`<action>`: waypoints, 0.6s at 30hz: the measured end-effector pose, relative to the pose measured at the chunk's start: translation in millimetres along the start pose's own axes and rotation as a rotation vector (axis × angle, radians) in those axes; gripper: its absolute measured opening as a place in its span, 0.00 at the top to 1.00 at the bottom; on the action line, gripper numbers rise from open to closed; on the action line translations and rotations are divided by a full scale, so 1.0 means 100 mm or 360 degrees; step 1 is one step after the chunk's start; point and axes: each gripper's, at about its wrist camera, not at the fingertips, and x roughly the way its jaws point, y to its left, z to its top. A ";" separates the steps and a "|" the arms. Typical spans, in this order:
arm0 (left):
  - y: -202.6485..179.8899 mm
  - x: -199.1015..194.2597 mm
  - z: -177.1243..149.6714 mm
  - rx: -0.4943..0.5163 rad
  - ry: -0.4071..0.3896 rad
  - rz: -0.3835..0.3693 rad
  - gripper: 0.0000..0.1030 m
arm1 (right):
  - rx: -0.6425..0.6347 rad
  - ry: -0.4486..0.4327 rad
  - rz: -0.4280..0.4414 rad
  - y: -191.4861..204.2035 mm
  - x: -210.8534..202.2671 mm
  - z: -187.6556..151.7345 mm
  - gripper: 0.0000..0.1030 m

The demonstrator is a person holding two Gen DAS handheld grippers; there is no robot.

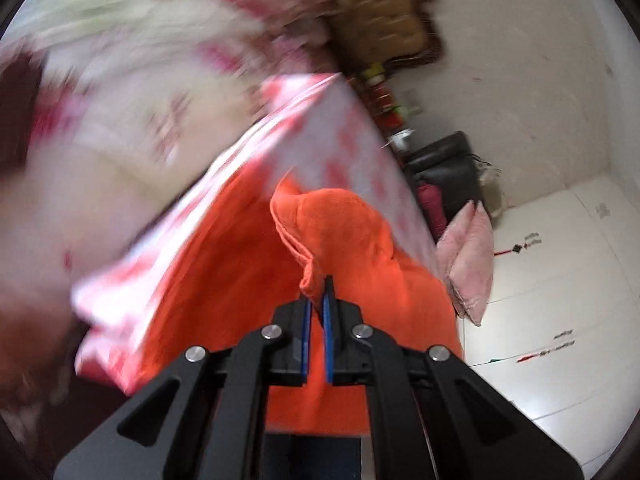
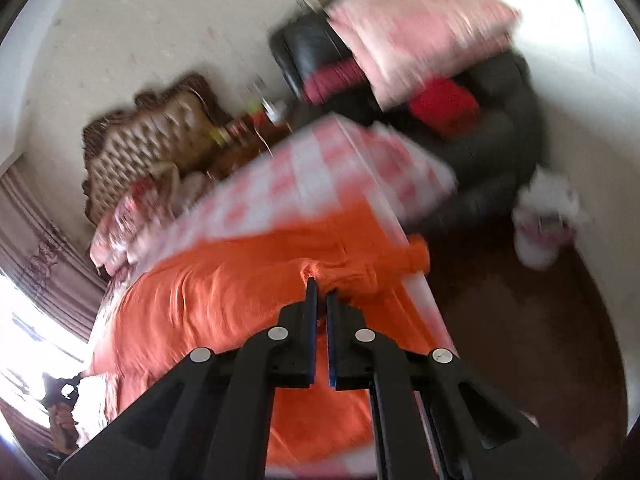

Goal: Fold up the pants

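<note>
Pants (image 1: pixel 352 240), orange, fill the centre of the left wrist view, bunched up over a pink-and-white checked sheet (image 1: pixel 352 136) that runs toward the upper left of the frame. The left claw (image 1: pixel 319 292) is pinched narrow on a fold of them, a cord hanging just above its tips. A pink pillow (image 1: pixel 468 256) sits at right, against a black chair (image 1: pixel 448 168).

In the right wrist view the pants (image 2: pixel 224 292) spread across the lower left and centre, lying on the sheet (image 2: pixel 320 176). The right claw (image 2: pixel 321 294) is clamped narrow on a gathered edge. The pillow (image 2: pixel 416 32) lies at upper right, a headboard (image 2: pixel 156 136) at left. Both views are blurred.
</note>
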 end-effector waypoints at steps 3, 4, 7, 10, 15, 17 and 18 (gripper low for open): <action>0.30 0.02 -0.19 -0.0063 -0.0010 -0.0031 0.95 | -0.0034 0.0036 -0.0066 -0.10 0.07 -0.28 0.96; 0.34 0.00 -0.23 -0.0061 -0.0029 -0.0038 0.95 | -0.0057 0.0028 -0.0076 -0.09 0.07 -0.32 0.97; 0.34 -0.10 -0.26 -0.0036 -0.0078 -0.0027 0.95 | -0.0068 -0.0002 -0.0068 -0.04 0.02 -0.34 0.97; 0.08 -0.31 -0.35 0.0104 -0.0192 0.0013 0.95 | -0.0074 -0.0041 -0.0036 0.03 -0.06 -0.33 0.97; 0.08 -0.35 -0.64 0.0168 -0.0229 0.0232 0.95 | -0.0147 0.0027 -0.0168 0.02 0.11 -0.40 0.97; 0.16 -0.31 -0.70 0.0158 -0.0214 0.0282 0.95 | -0.0165 0.0034 -0.0189 0.02 0.13 -0.42 0.97; 0.17 -0.32 -0.71 0.0155 -0.0230 0.0285 0.95 | -0.0166 0.0034 -0.0188 0.02 0.12 -0.42 0.97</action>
